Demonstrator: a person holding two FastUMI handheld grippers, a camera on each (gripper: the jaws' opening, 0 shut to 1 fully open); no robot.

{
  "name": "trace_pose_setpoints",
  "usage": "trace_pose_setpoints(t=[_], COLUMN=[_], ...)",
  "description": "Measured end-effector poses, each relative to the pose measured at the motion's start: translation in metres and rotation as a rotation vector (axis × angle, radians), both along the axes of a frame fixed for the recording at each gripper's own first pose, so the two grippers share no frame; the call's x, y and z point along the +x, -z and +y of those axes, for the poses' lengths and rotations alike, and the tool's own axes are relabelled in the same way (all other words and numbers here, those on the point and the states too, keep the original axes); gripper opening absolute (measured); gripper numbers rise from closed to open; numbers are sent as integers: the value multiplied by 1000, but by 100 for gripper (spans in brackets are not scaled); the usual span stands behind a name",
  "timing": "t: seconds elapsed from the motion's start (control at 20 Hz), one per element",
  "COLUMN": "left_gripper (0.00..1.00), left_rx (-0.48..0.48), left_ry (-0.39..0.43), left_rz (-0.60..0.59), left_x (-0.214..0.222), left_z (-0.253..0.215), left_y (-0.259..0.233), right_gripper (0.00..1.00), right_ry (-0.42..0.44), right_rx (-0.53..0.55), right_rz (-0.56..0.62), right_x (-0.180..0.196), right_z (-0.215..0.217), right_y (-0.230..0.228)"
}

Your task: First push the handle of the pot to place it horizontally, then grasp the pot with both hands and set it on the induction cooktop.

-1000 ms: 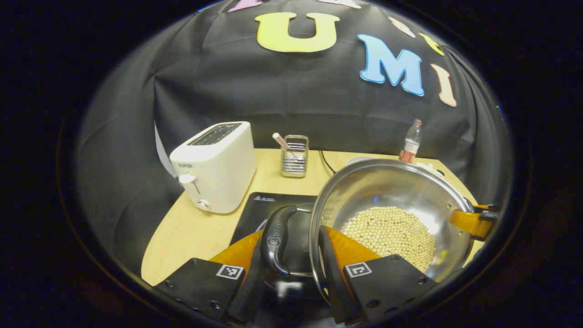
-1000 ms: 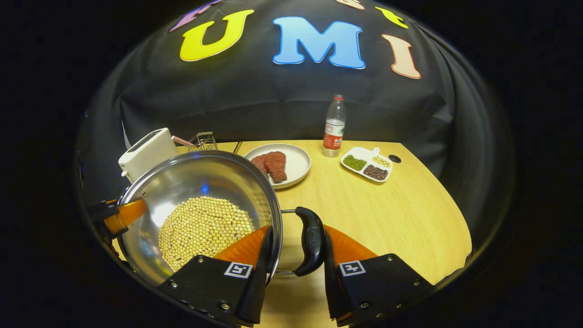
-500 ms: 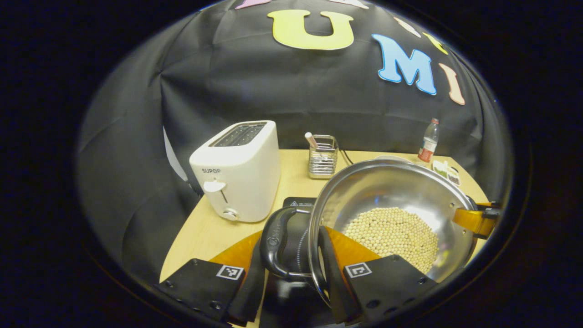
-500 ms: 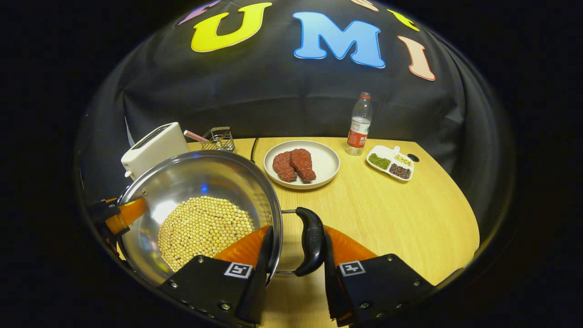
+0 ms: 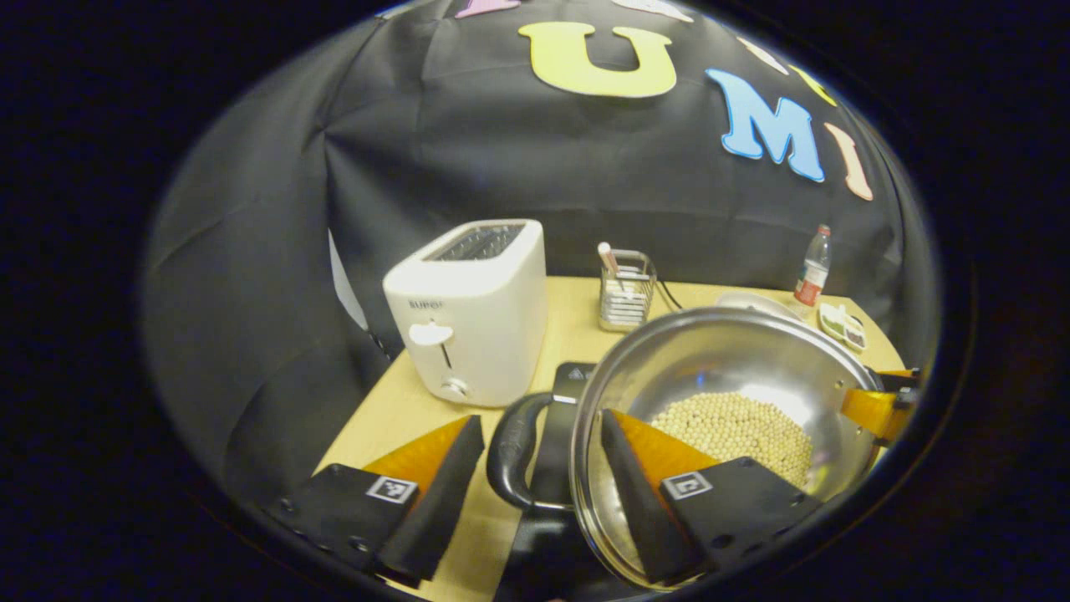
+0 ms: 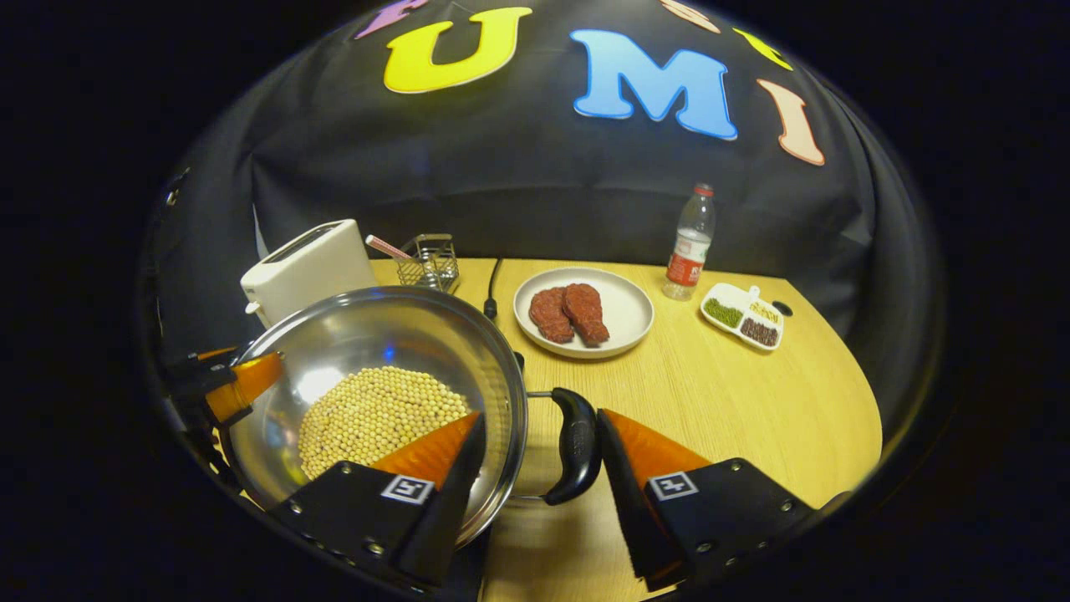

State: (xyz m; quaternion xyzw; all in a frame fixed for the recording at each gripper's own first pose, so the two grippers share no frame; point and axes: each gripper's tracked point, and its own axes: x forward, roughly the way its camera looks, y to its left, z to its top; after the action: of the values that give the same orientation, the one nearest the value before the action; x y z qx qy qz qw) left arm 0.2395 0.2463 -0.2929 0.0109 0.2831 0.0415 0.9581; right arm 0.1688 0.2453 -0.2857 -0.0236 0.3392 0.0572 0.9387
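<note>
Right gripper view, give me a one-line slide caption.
Open right gripper straddles the handle of a steel pot of soybeans, beside a plate of meat.

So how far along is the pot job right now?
Nearly finished. The pot of beans seems to rest on the black cooktop. The left claw and right claw stand open around its side handles. Only backing away remains.

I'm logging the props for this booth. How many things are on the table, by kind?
Cookware: 1, steel pot of beans
Appliances: 2, white toaster, black induction cooktop
Dishes: 2, steak plate, divided bean tray
Plastic bottle: 1
Wire holder: 1
Total: 7
</note>
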Motion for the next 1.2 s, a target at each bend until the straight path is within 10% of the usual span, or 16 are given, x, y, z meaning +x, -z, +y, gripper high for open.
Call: trace_pose_setpoints(t=[0.1, 1.2], left_gripper=[98, 100], left_rx=[34, -35], left_ry=[4, 158], left_rz=[-90, -555], left_x=[4, -222], left_z=[-6, -332], left_y=[-37, -308], right_gripper=[99, 97], right_ry=[-27, 35], right_rx=[-5, 14], right_rz=[-70, -545], right_x=[-2, -179], right_z=[-5, -286], right_y=[-20, -236])
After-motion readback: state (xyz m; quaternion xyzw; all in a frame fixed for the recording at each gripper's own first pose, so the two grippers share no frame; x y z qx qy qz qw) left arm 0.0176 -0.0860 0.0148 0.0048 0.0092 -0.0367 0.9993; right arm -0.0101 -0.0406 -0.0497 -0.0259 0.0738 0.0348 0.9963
